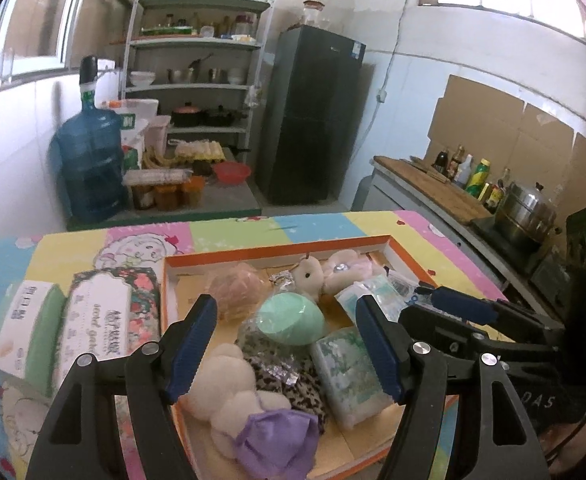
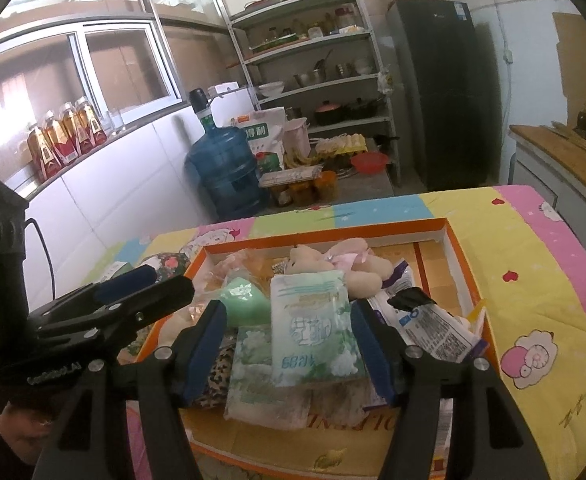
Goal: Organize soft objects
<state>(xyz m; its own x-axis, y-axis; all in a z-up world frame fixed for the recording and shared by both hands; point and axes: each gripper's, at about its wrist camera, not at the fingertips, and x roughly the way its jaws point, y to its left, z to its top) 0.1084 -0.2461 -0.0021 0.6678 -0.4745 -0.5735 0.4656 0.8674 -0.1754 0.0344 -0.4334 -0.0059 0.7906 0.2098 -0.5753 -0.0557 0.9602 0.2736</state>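
Note:
An orange-rimmed tray (image 1: pixel 277 250) on the patchwork tablecloth holds soft things. Among them are a beige bear (image 1: pixel 311 276), a mint sponge (image 1: pixel 293 320), a white plush (image 1: pixel 229 384) with a purple mask (image 1: pixel 277 444), leopard cloth and tissue packets (image 1: pixel 349 372). My left gripper (image 1: pixel 285 344) hangs open above the sponge and the plush, gripping nothing. My right gripper (image 2: pixel 289 352) is open over the tray (image 2: pixel 325 234). A white-green tissue packet (image 2: pixel 313 332) lies between its fingers, against the right finger and clear of the left pad. Each gripper shows in the other's view: right (image 1: pixel 421 296), left (image 2: pixel 171 280).
Two tissue boxes (image 1: pixel 93 320) lie on the cloth left of the tray. A counter with bottles and a steel pot (image 1: pixel 525 216) runs along the right. Beyond the table's far edge stand a water jug (image 1: pixel 89 160), shelves (image 1: pixel 197 80) and a dark fridge (image 1: pixel 313 120).

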